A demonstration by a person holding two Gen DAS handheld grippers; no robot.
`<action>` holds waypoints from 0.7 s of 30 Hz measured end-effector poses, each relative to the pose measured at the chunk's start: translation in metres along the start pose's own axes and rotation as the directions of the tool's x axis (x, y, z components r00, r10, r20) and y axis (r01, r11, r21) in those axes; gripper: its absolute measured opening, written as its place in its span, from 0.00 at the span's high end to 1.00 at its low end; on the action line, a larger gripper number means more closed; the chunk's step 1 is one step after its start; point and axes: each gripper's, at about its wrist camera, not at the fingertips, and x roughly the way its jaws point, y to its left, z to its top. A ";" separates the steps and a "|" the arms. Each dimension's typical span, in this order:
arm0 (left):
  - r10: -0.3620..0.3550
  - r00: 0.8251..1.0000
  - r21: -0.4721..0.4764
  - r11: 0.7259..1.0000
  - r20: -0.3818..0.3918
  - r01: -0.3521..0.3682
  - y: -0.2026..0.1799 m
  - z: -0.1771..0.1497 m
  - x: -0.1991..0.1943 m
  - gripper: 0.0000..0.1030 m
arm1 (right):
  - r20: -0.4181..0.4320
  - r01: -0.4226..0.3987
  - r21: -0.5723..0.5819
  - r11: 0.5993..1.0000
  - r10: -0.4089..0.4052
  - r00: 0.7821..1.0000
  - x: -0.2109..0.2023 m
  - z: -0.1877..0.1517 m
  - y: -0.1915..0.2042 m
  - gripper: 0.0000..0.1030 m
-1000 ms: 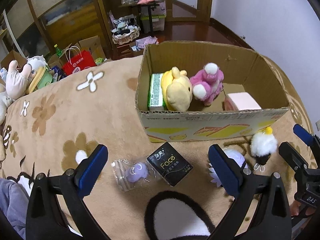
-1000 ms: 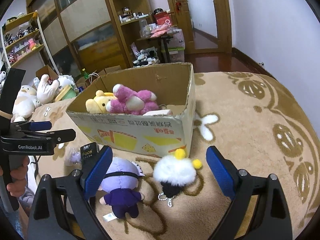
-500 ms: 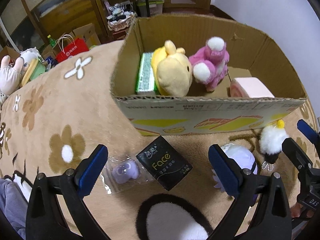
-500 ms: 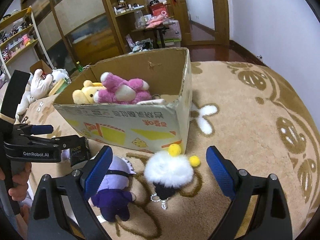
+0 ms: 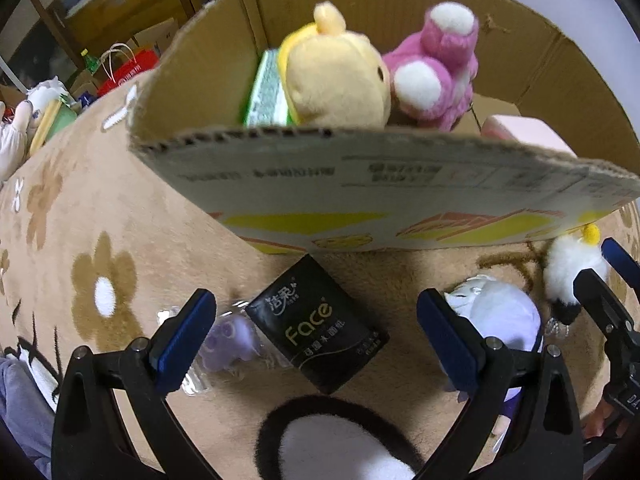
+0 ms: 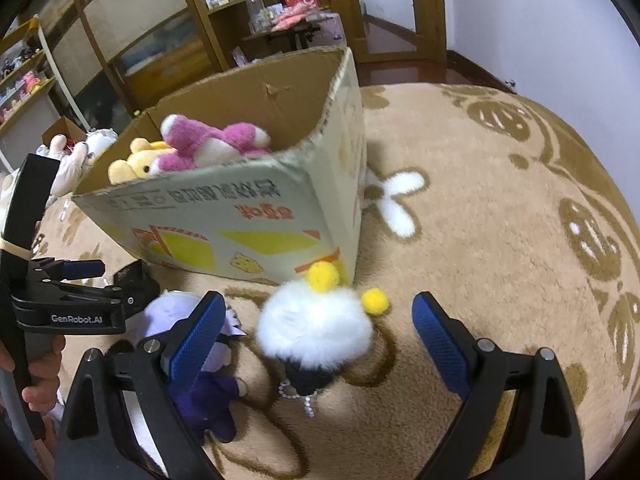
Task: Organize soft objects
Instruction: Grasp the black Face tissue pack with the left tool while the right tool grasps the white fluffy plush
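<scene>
One cardboard box [image 5: 384, 196] stands open-topped on the floor covering. Inside, a yellow plush [image 5: 336, 80] sits against a pink plush [image 5: 436, 68]; a green-and-white pack [image 5: 266, 96] stands on edge to the left of the yellow plush, and a pale pink block [image 5: 524, 136] lies at the right end. The box front bears yellow graphics and printed text.

Outside the box, on a tan carpet [image 6: 500, 208] patterned with brown and white flowers, four items lie along the front wall: a black tissue pack [image 5: 316, 324] marked "Face", a small purple toy in a clear bag [image 5: 228, 340] touching its left side, a doll with pale lilac hair and a purple outfit [image 6: 200, 364], and a white fluffy charm with yellow pompoms [image 6: 316, 328] near the box corner.

Wooden shelving [image 6: 224, 12] and a wooden door frame line the far wall; plush toys [image 6: 72, 156] and a red bag [image 5: 128, 72] sit at the carpet's left edge.

The left gripper [image 5: 316, 336] hangs low over the tissue pack, jaws wide apart, with the pack and bagged toy between them and nothing clamped. The right gripper [image 6: 316, 332] hangs over the fluffy charm, jaws likewise spread to either side and not touching it. A hand [image 6: 40, 376] holds the left gripper's handle.
</scene>
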 end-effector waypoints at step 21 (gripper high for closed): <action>-0.047 0.997 -0.027 0.999 -0.061 0.046 0.000 -0.005 0.020 0.18 | -0.099 0.010 -0.016 1.000 -0.012 0.995 0.025 -0.004 -0.001 0.18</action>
